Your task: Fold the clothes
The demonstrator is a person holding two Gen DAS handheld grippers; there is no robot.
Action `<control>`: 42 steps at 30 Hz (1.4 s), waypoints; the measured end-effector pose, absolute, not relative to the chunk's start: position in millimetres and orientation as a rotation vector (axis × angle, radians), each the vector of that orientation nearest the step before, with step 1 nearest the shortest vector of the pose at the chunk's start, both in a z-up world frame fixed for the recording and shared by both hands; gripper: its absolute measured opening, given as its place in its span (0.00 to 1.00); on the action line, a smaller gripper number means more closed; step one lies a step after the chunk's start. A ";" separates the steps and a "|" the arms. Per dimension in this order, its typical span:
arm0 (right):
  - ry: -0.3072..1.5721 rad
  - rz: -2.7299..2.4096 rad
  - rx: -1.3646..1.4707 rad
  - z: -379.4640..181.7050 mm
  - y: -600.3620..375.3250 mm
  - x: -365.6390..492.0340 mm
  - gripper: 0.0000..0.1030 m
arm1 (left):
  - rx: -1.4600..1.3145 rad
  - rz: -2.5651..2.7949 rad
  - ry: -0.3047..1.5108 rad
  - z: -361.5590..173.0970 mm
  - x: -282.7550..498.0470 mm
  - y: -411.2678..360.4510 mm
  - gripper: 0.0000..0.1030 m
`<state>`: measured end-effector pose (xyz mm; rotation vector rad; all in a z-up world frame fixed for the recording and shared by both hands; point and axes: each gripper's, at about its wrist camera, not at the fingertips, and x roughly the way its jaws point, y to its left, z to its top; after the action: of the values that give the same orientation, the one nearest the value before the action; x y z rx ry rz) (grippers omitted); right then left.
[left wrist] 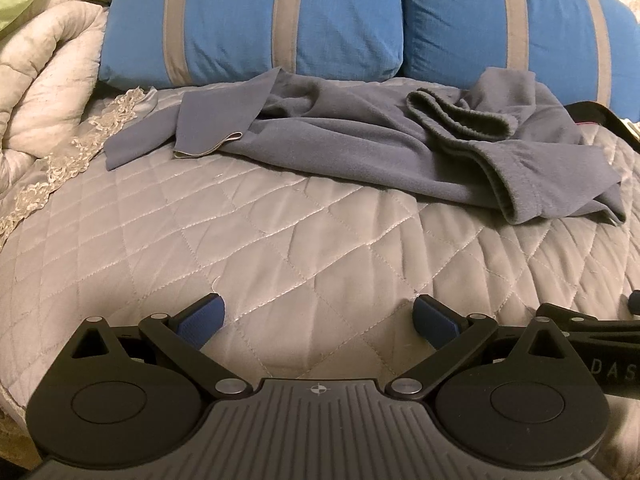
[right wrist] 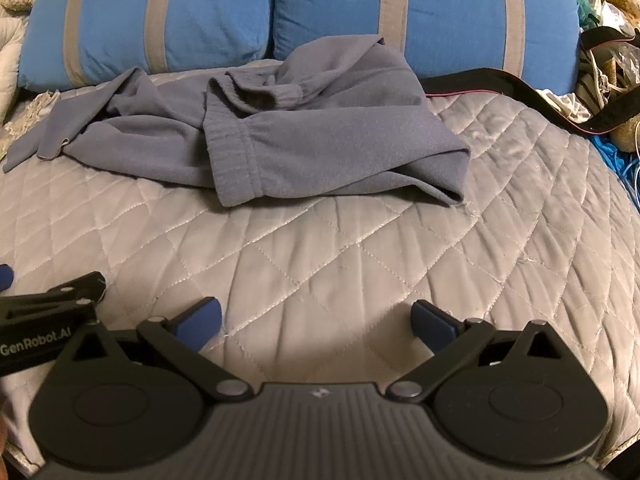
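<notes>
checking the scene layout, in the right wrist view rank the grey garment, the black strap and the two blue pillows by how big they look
1. The two blue pillows, alike, so unranked between them.
2. Grey garment.
3. Black strap, thin, partly hidden.

One grey-blue fleece garment (left wrist: 360,148) (right wrist: 304,136) lies crumpled on one quilted grey bedspread (left wrist: 280,248) (right wrist: 360,248). Two blue pillows with grey stripes stand behind it, the one on the left (left wrist: 248,20) (right wrist: 152,20) and the one on the right (left wrist: 500,20) (right wrist: 424,16). One black strap (right wrist: 520,88) crosses the bedspread's right side. Two grippers show, each with two blue-padded fingers: the left gripper (left wrist: 319,322) and the right gripper (right wrist: 316,324).
</notes>
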<state>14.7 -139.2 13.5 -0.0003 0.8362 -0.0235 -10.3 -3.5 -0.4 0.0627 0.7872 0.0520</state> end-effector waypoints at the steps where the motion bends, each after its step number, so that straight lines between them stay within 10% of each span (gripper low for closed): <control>1: 0.838 -0.023 0.000 13.9 -139.6 15.2 1.00 | 0.062 0.054 0.788 -0.2 -10.1 -3.7 1.00; 21: 0.789 0.104 -0.043 18.5 -142.2 12.6 1.00 | 0.118 -0.141 0.686 59.9 33.5 5.5 0.99; 42: 0.340 0.064 -0.874 1.1 -80.5 19.4 1.00 | -0.168 -0.294 0.816 84.8 83.4 45.7 0.98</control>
<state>19.4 -80.5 1.1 -0.8742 0.3396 0.0642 83.4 45.7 84.8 -0.1680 0.8158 -0.2941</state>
